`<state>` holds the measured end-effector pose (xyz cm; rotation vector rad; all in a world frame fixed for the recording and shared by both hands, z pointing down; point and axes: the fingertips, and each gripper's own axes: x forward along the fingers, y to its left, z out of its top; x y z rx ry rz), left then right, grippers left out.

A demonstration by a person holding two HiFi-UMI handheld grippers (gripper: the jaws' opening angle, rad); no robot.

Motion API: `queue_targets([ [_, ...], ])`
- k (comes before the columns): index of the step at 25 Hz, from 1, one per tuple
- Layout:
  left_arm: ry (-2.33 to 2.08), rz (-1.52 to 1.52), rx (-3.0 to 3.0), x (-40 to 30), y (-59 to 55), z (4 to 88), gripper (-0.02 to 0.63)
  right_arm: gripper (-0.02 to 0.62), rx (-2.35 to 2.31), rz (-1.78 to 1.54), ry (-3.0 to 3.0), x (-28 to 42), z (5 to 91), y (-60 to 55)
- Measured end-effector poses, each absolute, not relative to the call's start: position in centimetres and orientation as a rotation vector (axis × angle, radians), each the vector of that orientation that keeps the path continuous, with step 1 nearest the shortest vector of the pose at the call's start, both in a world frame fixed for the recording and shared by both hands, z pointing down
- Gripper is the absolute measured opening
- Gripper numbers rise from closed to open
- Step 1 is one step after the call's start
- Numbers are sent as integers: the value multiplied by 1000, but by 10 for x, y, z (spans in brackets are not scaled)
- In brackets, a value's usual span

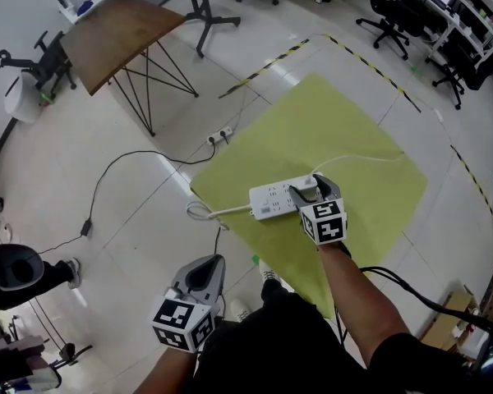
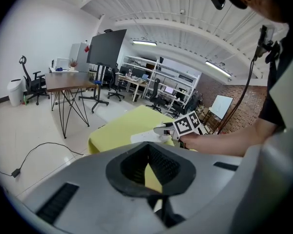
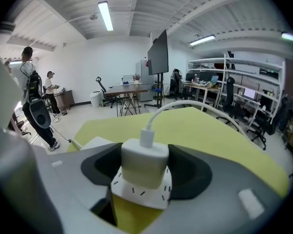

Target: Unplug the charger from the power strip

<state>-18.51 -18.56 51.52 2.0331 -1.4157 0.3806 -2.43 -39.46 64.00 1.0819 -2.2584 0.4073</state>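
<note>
A white power strip (image 1: 273, 200) lies on a yellow-covered table (image 1: 353, 130). A white charger (image 1: 306, 189) stands plugged into its right end, and its thin white cable (image 1: 361, 159) runs off to the right. My right gripper (image 1: 316, 189) is at that end of the strip. In the right gripper view the charger (image 3: 144, 161) sits between the wide jaws of that gripper (image 3: 145, 172), with a little dark room showing on each side. My left gripper (image 1: 207, 263) hangs low in front of the table, off to the left, its fingertips together and holding nothing (image 2: 150, 172).
The strip's own cord (image 1: 218, 213) loops off the table's left edge. On the floor lie a second small strip (image 1: 219, 138) and a black cable (image 1: 123, 167). A wooden table (image 1: 119, 31) stands at the back left, office chairs (image 1: 390, 15) behind. Two people (image 3: 34, 101) stand in the distance.
</note>
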Motion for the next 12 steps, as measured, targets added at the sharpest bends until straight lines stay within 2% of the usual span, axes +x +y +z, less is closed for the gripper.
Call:
queue_targets([
  [12,-1413,344,2032,-186,-189,513,6,282,1100,447,-2287,-22,629,-394],
])
